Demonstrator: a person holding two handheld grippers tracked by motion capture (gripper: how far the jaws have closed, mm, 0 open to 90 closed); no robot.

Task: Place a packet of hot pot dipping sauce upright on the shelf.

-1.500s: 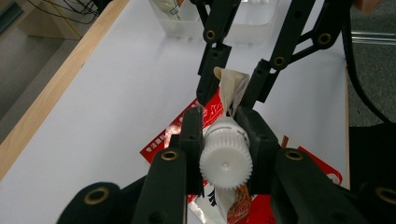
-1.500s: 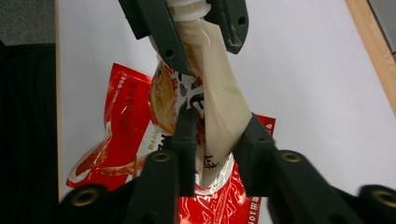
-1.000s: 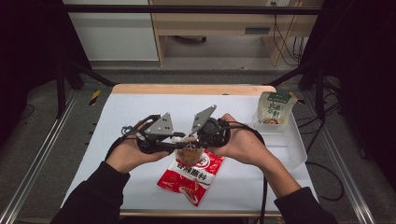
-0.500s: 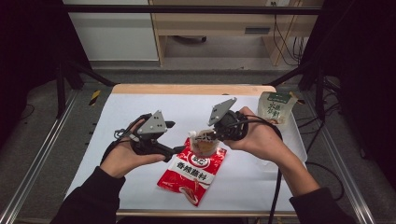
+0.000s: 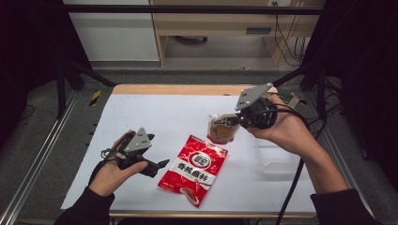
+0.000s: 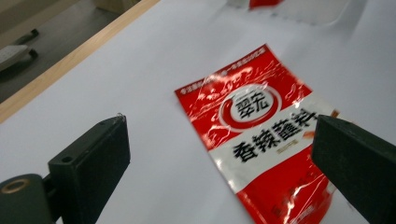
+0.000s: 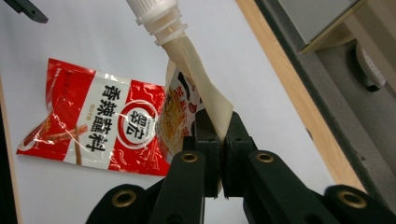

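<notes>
When we look from the high view, we see the right gripper (image 5: 231, 120) lifted above the white table (image 5: 155, 117), and it pinches a small pouch (image 5: 220, 129) with a white spout by its edge. The pouch hangs in the air, just above the far end of the red packet (image 5: 195, 168), which lies flat on the table near the front edge. The left gripper (image 5: 162, 164) is low at the left side of the packet, near it but not touching. Its jaws have just been opening, and there is nothing between them. A clear plastic tray (image 5: 277, 157) stands on the table under the right forearm.

In the left gripper view, we see the two black jaws standing wide apart with only the table surface between them. The red packet (image 6: 266, 135) lies ahead of them, and its lower part reaches toward the right jaw. We cannot tell if the jaw touches it.

In the right gripper view, we see the jaws pressed tightly together on the side seam of the pouch (image 7: 187, 88). The spout (image 7: 156, 16) points away from the camera. The red packet (image 7: 98, 123) lies on the table beneath the pouch.
</notes>
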